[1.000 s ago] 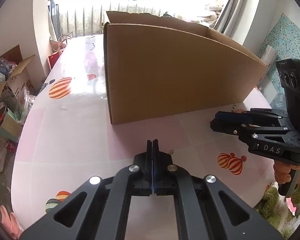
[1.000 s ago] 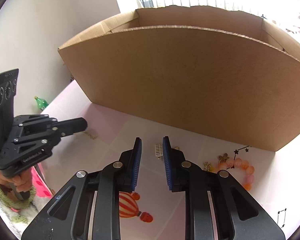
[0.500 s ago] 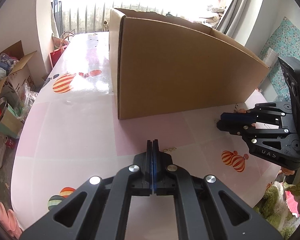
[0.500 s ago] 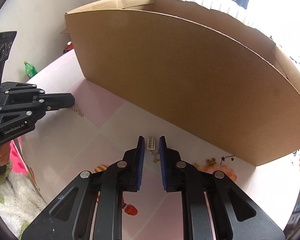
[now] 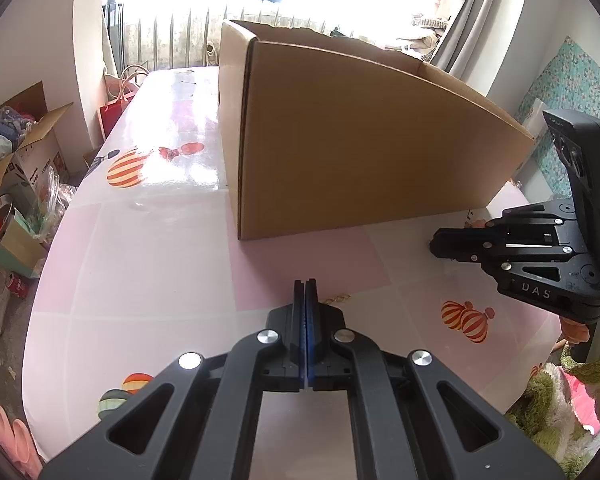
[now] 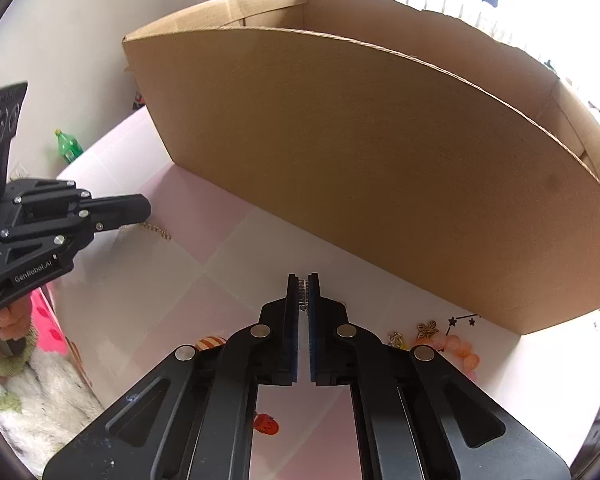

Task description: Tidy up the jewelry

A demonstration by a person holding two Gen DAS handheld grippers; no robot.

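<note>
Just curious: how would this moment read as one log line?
left tool: shut on gold chain | right tool: shut on small earring | cardboard box: behind

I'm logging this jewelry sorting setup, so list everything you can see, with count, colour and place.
box: one, brown cardboard, open top, on the table behind both grippers
table: one, pink and white squares with striped balloon prints
chain: one, gold, trailing from the left gripper's tip
earring: one, silvery, between the right gripper's pads
bead bracelet: one, peach, on the table near the box's right corner
butterfly charm: one, gold, beside the bracelet
bottle: one, green, beyond the table
floor box: one, cardboard, left of the table
left hand-held gripper: black, shut on the chain
right hand-held gripper: black, just closed on the earring
</note>
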